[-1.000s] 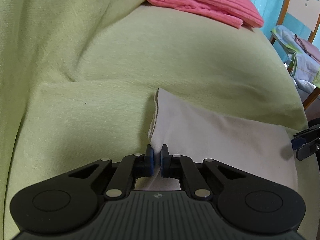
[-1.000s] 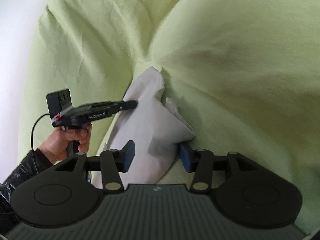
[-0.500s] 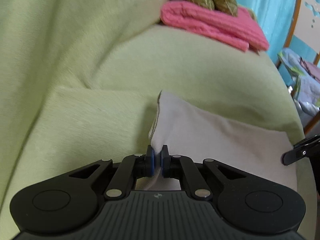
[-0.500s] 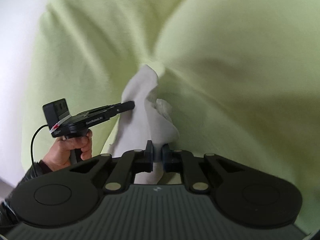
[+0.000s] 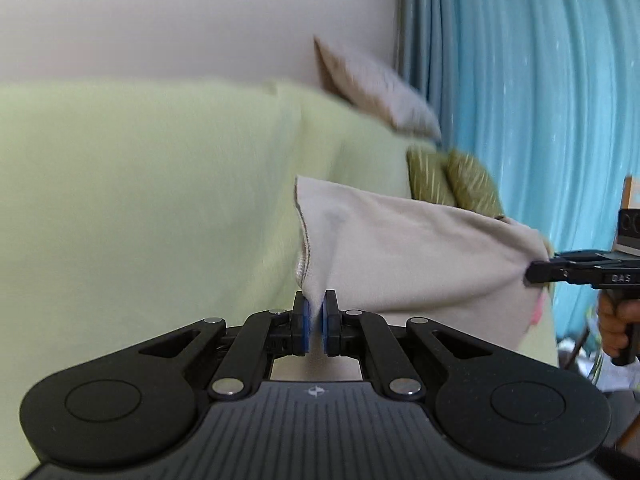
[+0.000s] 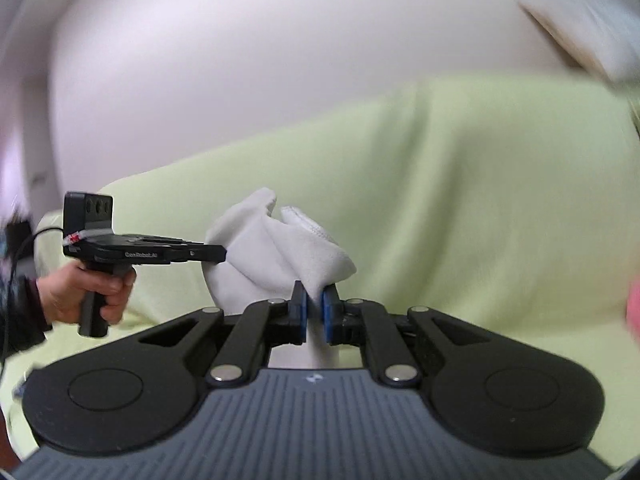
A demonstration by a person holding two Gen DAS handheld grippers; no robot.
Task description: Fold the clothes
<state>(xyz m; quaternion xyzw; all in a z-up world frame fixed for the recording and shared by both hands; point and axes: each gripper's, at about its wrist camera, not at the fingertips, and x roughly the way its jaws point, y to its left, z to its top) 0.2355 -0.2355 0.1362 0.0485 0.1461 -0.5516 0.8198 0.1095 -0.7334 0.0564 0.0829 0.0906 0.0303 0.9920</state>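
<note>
**Pale Cloth Held Between Two Hand-Held Grippers**

Pale grey-white cloth [image 5: 404,256] hangs stretched in the air in front of a sofa draped in a light green cover [image 5: 140,184].

Left wrist view: the left hand-held gripper [image 5: 314,322] has its blue pads closed on a lower corner of the cloth, with only a thin fold of fabric between them. A stitched hem runs up the cloth's left edge. The fabric spans rightward to the right hand-held gripper [image 5: 536,273], whose black tip pinches the opposite corner. Above the cloth, olive striped cushions [image 5: 452,180] rest against the sofa, beside a blue curtain [image 5: 540,80].

Right wrist view: the left hand-held gripper [image 6: 222,253] enters from the left, held by a hand [image 6: 84,292], and its tip touches the bunched cloth [image 6: 272,256]. The right hand-held gripper [image 6: 314,316] has its pads clamped on a fold of the cloth, which rises above them in rounded folds. The green cover [image 6: 460,200] fills the background beneath a plain wall [image 6: 280,60].
</note>
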